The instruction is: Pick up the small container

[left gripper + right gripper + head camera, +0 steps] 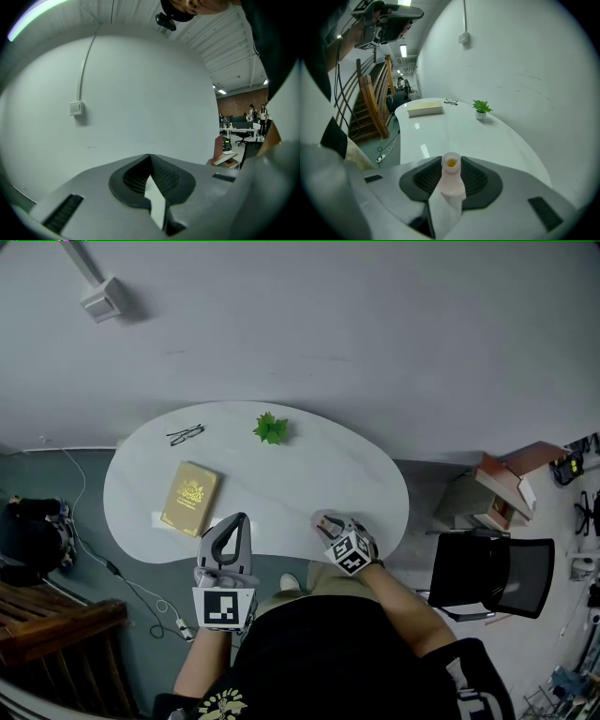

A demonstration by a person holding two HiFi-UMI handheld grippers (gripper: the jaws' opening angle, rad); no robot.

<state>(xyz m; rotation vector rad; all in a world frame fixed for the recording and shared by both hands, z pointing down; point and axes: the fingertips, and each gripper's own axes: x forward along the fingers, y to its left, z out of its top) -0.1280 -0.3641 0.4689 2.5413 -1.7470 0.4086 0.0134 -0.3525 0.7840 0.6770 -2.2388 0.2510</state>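
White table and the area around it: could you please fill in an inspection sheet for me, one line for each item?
Surface: white rounded table, glossy, mostly bare.
Job's things: small pale pink plastic container, orange spot at its top, between the right gripper's jaws.
Clutter: gold hardcover book, black eyeglasses, small green potted plant, all apart from the container.
Grippers: right gripper closed on the container, pads against its sides; left gripper shut, empty, pointing at the wall.
Cables: thin floor cable left of the table; none seen on the table.
Surroundings: grey wall, black office chair, wooden stairs.
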